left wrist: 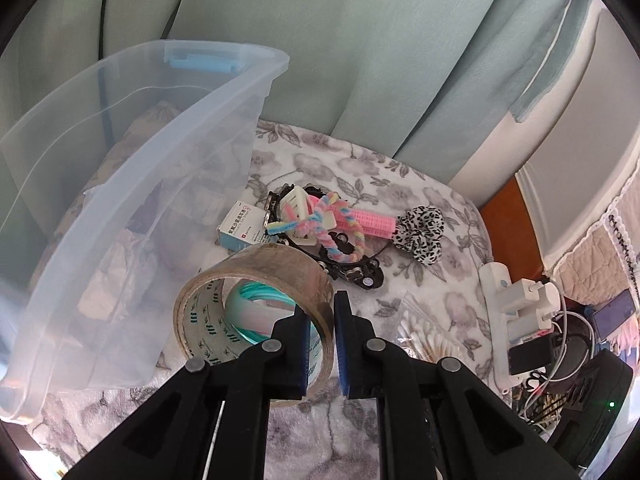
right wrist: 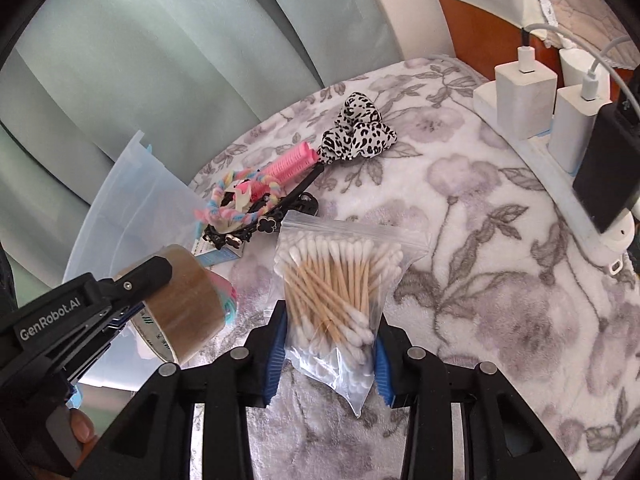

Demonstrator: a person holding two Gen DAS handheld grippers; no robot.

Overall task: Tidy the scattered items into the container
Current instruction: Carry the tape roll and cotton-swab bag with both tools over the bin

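Observation:
My left gripper [left wrist: 321, 312] is shut on the wall of a brown tape roll [left wrist: 256, 276], held above the blanket beside the clear plastic bin [left wrist: 132, 184]. In the right wrist view the same tape roll [right wrist: 188, 304] hangs at the lower left in the left gripper. My right gripper [right wrist: 330, 344] is shut on a clear zip bag of cotton swabs [right wrist: 336, 280], lifted off the blanket. A pile lies further back: a pink hair roller [left wrist: 368, 224], a pastel braided ring [left wrist: 340, 248], a leopard scrunchie [left wrist: 422, 232], a small medicine box [left wrist: 240, 230] and black hair clips [left wrist: 360, 276].
A flowered fleece blanket [right wrist: 500, 280] covers the surface. A white power strip [right wrist: 560, 168] with several chargers and cables runs along its right edge. Pale green curtains [left wrist: 360, 60] hang behind. A turquoise and pink object [left wrist: 256, 308] shows through the tape roll.

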